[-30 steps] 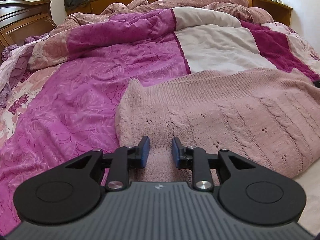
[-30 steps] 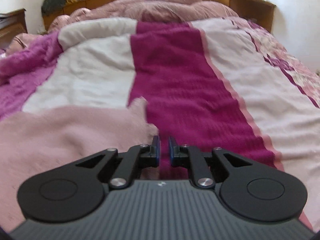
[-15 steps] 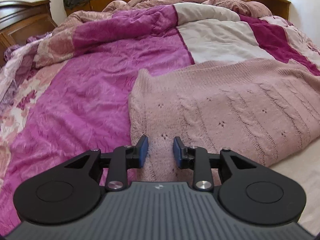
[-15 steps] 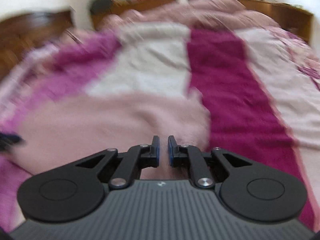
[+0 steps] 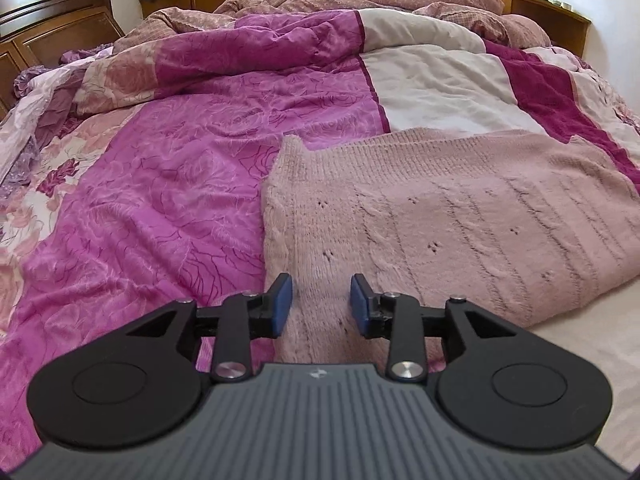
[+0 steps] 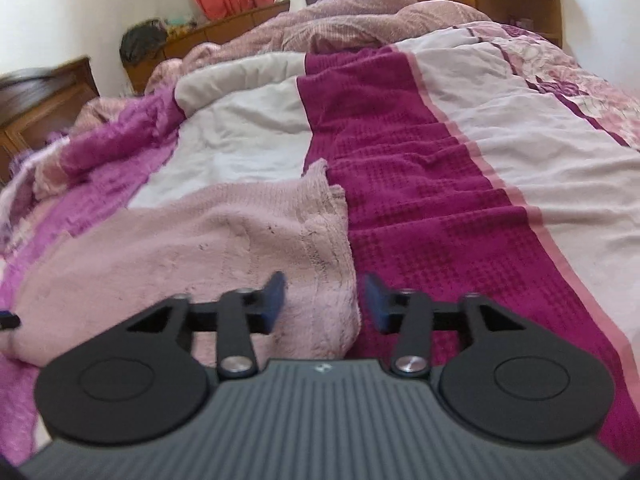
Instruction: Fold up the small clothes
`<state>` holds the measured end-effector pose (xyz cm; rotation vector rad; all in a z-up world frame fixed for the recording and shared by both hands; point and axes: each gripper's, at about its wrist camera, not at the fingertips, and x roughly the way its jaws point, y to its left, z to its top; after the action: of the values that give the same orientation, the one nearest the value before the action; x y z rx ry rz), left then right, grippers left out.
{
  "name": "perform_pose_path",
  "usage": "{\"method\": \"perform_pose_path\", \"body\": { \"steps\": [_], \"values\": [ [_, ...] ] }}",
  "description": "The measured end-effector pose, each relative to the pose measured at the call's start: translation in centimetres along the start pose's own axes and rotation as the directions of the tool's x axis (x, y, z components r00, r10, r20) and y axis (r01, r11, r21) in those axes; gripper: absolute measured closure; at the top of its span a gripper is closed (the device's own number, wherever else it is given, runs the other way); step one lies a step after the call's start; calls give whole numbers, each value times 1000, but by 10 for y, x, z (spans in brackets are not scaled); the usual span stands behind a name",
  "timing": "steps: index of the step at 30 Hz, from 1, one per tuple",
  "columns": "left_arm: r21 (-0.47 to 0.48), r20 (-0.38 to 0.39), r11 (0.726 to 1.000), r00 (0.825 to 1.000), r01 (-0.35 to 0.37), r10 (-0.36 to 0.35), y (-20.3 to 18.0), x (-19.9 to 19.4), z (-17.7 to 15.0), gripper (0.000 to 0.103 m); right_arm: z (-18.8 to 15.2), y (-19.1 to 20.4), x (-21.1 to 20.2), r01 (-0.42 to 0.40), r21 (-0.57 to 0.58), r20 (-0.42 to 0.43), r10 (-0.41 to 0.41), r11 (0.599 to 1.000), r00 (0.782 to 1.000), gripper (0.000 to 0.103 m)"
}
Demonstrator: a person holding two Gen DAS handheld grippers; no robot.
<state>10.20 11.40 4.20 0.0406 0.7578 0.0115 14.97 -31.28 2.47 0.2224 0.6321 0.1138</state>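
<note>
A pink cable-knit sweater (image 5: 460, 216) lies spread flat on the bed. In the right wrist view the sweater (image 6: 208, 248) fills the lower left. My left gripper (image 5: 320, 304) is open and empty, its blue pads just above the sweater's near left part. My right gripper (image 6: 325, 300) is open and empty, straddling the sweater's near right edge where it meets a dark magenta blanket stripe (image 6: 420, 200). A bit of the left gripper (image 6: 8, 320) shows at the left edge of the right wrist view.
The bed is covered with a magenta floral quilt (image 5: 160, 184) and a white and magenta blanket (image 5: 440, 80). Rumpled pink bedding (image 5: 360, 4) is heaped at the far end. A dark wooden headboard (image 5: 48, 28) stands far left, wooden cabinets (image 6: 516, 0) behind.
My right gripper has opened from nearly shut and swung back to the sweater's right edge. My left gripper has opened slightly wider and the view has shifted so the sweater sits further right.
</note>
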Motion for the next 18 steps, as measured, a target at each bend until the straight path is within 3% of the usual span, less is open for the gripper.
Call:
{"method": "perform_pose_path", "body": {
  "steps": [2, 8, 14, 18],
  "values": [
    [-20, -7, 1000, 1000, -7, 7, -2, -10, -1, 56, -2, -3, -10, -24, 34, 8, 24, 999, 1000, 41],
    [-106, -17, 994, 1000, -5, 3, -9, -38, -11, 50, -1, -20, -9, -95, 166, -20, 100, 982, 995, 39],
    [-173, -48, 984, 999, -34, 26, -16, -51, -26, 46, -16, -43, 15, -153, 369, -84, 197, 917, 977, 37],
    [-196, -83, 979, 996, -58, 42, -17, -46, -34, 46, -27, -47, 26, -209, 443, -57, 260, 872, 964, 37]
  ]
}}
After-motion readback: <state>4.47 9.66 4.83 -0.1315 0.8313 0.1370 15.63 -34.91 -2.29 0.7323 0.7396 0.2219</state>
